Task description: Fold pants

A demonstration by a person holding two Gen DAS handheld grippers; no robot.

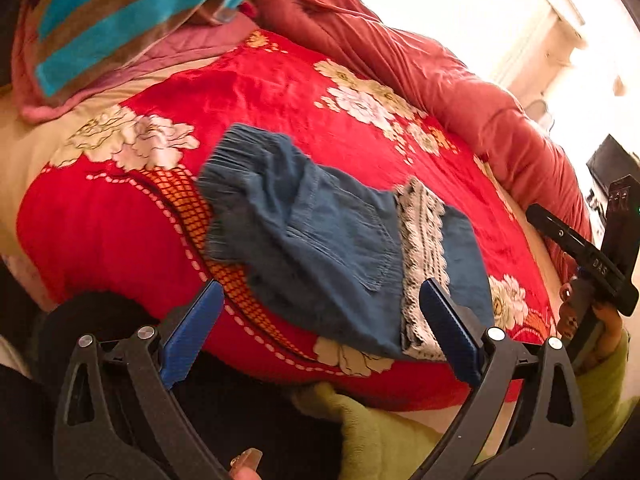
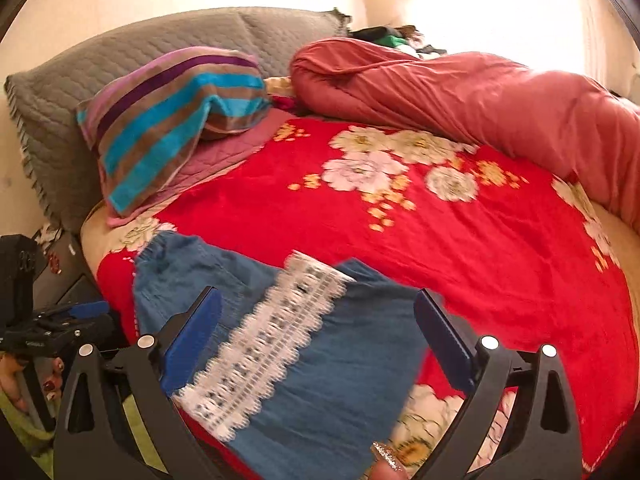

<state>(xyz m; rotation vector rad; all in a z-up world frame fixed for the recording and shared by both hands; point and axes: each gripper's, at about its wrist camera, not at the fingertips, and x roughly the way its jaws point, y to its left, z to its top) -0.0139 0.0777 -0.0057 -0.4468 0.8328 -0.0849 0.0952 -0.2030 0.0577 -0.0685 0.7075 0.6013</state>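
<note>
Left wrist view, left to right: striped pillow [image 1: 120, 20] at head of bed, red floral blanket [image 1: 260, 92] spread flat as folding surface, blue pants [image 1: 312, 232] lying folded near front edge, lace trim [image 1: 420, 248] across them. Left gripper [image 1: 320, 332] hangs above, jaws spread wide, nothing between pads. Right wrist view: right gripper [image 2: 316, 340] likewise gaping, empty over pants [image 2: 340, 380]. Fold looks nearly complete; both tools appear released.

Bed w/ red floral blanket [image 2: 460, 248]; on it folded blue pants [image 2: 328, 380], striped pillow [image 2: 160, 128], rolled pink quilt [image 2: 460, 92], maybe more behind.
</note>
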